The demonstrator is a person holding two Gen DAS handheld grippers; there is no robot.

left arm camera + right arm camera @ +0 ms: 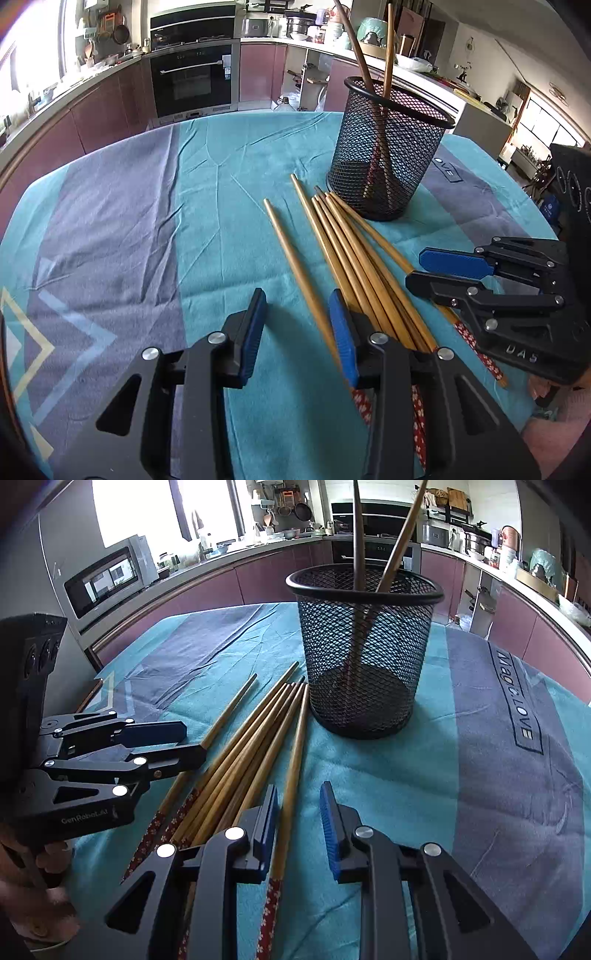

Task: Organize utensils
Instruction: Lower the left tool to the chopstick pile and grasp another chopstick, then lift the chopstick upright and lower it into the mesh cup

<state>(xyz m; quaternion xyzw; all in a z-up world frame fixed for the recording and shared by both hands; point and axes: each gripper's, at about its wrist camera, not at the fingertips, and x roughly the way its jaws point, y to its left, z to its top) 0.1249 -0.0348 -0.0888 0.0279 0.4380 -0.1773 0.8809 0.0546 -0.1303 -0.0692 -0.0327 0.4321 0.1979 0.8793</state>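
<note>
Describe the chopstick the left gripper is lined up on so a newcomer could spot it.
Start at the black mesh holder on the teal tablecloth; a bundle of wooden chopsticks lies on the cloth in front of it. The target chopstick lies alone on the bundle's oven side, split off by a strip of cloth, running down between the left gripper's blue pads.

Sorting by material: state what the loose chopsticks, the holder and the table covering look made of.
Loose chopsticks: apparently bamboo or wood, smooth tan shafts, red floral ends. Holder: black metal mesh, seemingly painted, see-through lattice. Table covering: soft woven cloth, creased and matte.
</note>
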